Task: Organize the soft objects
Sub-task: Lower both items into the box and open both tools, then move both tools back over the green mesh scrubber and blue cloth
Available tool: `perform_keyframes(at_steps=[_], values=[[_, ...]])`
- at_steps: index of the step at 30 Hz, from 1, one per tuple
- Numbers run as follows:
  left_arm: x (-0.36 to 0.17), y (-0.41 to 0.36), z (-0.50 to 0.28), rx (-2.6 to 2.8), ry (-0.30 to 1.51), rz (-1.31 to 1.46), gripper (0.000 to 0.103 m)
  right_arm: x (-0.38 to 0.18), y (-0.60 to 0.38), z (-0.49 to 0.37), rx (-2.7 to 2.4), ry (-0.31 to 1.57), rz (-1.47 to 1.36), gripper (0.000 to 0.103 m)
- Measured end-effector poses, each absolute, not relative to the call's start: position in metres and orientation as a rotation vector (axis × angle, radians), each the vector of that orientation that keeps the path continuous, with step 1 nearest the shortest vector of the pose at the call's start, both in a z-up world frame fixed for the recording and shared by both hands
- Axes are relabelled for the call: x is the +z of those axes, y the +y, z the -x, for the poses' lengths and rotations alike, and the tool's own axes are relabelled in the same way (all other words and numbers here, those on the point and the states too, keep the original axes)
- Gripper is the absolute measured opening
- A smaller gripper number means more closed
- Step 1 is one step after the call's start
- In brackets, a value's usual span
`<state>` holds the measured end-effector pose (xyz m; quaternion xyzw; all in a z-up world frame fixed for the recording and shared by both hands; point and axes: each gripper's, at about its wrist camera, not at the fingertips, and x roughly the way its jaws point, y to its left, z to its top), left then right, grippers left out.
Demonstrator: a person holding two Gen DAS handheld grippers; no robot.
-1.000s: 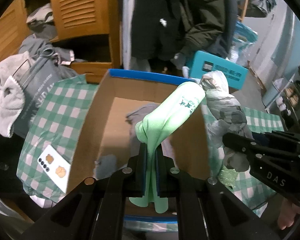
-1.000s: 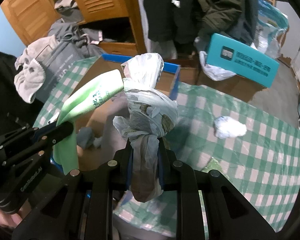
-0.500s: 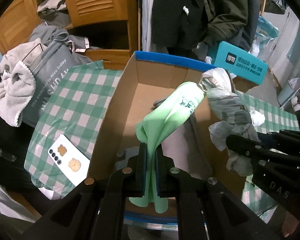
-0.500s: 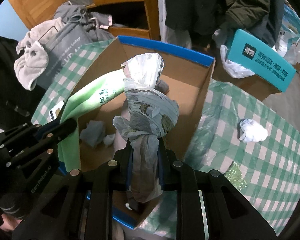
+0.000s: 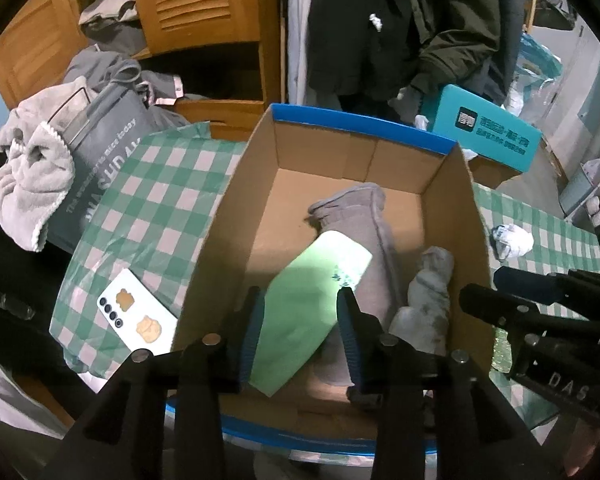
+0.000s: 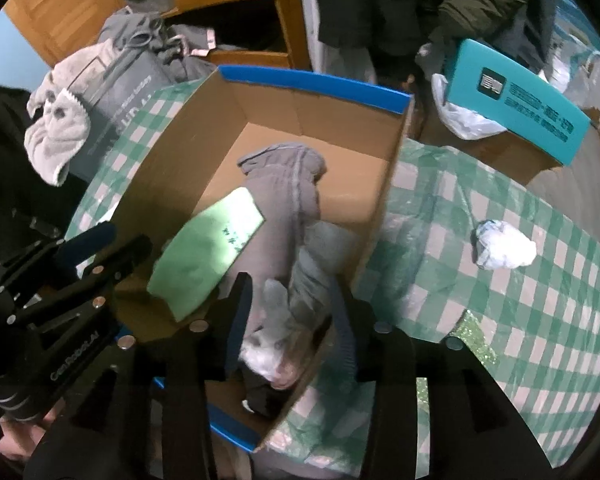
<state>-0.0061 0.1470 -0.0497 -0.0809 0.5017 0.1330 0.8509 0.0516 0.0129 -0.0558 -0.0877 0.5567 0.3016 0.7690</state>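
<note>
Both my tools, left tool (image 5: 300, 328) and right tool (image 6: 290, 320), now released after clenching a moment ago, have dropped the green bag (image 5: 312, 300) and knotted plastic bag (image 6: 284, 320) into the cardboard box (image 5: 360, 136); one white wad (image 6: 504, 250) remains on the worktop (image 6: 500, 320), far right.

White phone (image 5: 137, 317) on checked tablecloth (image 5: 148, 216), teal box (image 5: 488, 138), wooden cabinet (image 5: 204, 4)

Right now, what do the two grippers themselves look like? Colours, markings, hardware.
Both are matte black angular frames with round silver bolt heads and blue ribbed pads on the fingers. The left gripper bears white "GenRobot.AI" lettering, read in the right wrist view; the right gripper shows "DAS" in the left wrist view. No cables visible. Bare skin shows at both handles.
</note>
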Motion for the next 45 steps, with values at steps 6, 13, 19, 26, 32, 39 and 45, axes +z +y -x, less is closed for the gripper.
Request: perform_keyframes(at_steps=[6, 13, 19, 26, 32, 39, 45], values=[[-0.045, 0.129, 0.002, 0.239, 1.055, 0.147, 0.039, -0.052, -0.011, -0.057, 0.611, 1.202, 0.152, 0.048], [-0.041, 0.108, -0.001, 0.189, 1.05, 0.13, 0.039, -0.057, -0.045, -0.062, 0.547, 1.207, 0.126, 0.049], [-0.039, 0.083, -0.005, 0.145, 1.051, 0.109, 0.04, -0.062, -0.073, -0.064, 0.506, 1.221, 0.098, 0.049], [-0.04, 0.048, -0.008, 0.086, 1.053, 0.051, 0.042, -0.068, -0.1, -0.063, 0.472, 1.236, 0.073, 0.05], [-0.041, 0.025, -0.01, 0.05, 1.061, 0.023, 0.042, -0.073, -0.12, -0.064, 0.448, 1.246, 0.054, 0.051], [-0.047, -0.002, -0.014, 0.014, 1.078, -0.02, 0.042, -0.077, -0.143, -0.066, 0.421, 1.253, 0.024, 0.052], [-0.052, -0.02, -0.018, -0.001, 1.095, -0.049, 0.047, -0.084, -0.16, -0.068, 0.398, 1.265, 0.007, 0.058]])
